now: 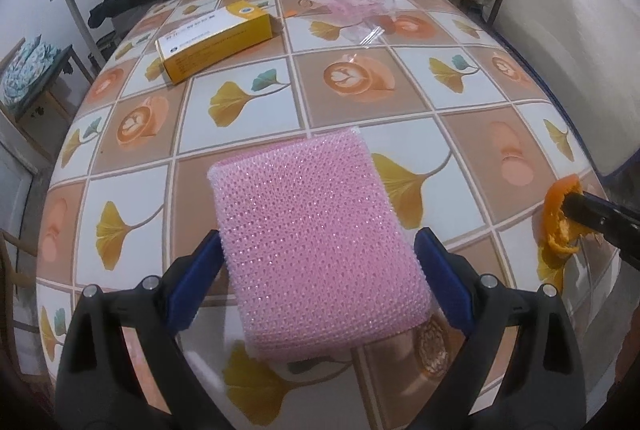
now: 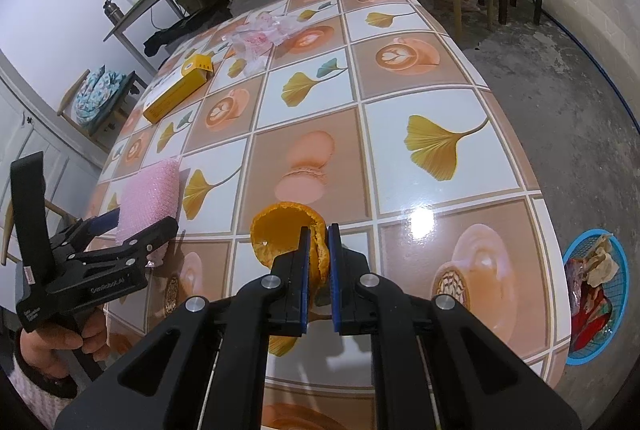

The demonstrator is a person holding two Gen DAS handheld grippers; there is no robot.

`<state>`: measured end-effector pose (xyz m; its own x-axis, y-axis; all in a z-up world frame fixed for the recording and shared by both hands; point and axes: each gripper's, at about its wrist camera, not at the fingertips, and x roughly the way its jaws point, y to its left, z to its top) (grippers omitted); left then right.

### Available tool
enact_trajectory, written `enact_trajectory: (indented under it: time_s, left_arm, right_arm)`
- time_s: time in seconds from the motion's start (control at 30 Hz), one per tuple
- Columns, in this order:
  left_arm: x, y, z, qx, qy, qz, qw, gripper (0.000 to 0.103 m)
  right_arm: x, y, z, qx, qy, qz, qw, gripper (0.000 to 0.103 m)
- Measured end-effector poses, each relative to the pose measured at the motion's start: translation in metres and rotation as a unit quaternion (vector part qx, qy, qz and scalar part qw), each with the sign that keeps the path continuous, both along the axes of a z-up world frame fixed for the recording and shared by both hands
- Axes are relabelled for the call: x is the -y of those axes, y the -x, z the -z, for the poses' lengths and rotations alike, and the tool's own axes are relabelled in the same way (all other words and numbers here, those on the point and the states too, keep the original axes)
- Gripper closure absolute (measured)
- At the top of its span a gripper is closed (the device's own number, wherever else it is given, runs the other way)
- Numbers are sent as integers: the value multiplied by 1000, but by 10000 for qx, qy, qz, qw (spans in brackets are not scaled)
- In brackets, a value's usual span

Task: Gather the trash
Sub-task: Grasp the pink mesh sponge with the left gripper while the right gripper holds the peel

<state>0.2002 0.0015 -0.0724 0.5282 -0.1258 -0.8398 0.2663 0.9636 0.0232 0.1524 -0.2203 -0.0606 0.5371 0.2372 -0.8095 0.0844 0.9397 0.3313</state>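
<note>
— Gripping anything on the right?
— Yes: the right gripper has its jaws pinched on the rim of an orange peel, just above the table near its front edge.
— And the left?
— The left gripper has its jaws spread around a pink sponge; the blue pads sit at its sides, but I cannot tell whether they press it.
— Other things?
— A yellow box and a crumpled plastic wrapper lie at the far end. A blue basket with scraps stands on the floor, right of the table.

Right gripper jaws clamped
</note>
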Motion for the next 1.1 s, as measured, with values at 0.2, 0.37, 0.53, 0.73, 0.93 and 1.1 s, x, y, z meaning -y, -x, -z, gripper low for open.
enact_trajectory:
  time_s: [0.2,0.37,0.53,0.73,0.93,1.1]
  left_arm:
    - [5,6,-7,122,-28,116,9999,12]
    - [9,12,-15,227,-23,193,9996,12]
    - [13,16,-21,314,-32,247,9992,12]
    - [18,23,-27,397,-50,301,9987,12]
    - [23,29,-36,484,14,379,9981,12]
    - [33,38,-51,622,252,589,9960,12]
  right_arm:
    - [0,0,0,16,2,5,10000,94]
    - [0,1,-3,47,14,21,10000,94]
    - [0,2,-6,84,12,30,10000,94]
    - [2,6,-9,140,-12,43,9999,94]
    - [7,12,-13,239,-64,87,9997,94]
    - [17,21,-17,333,-119,211,9992,94]
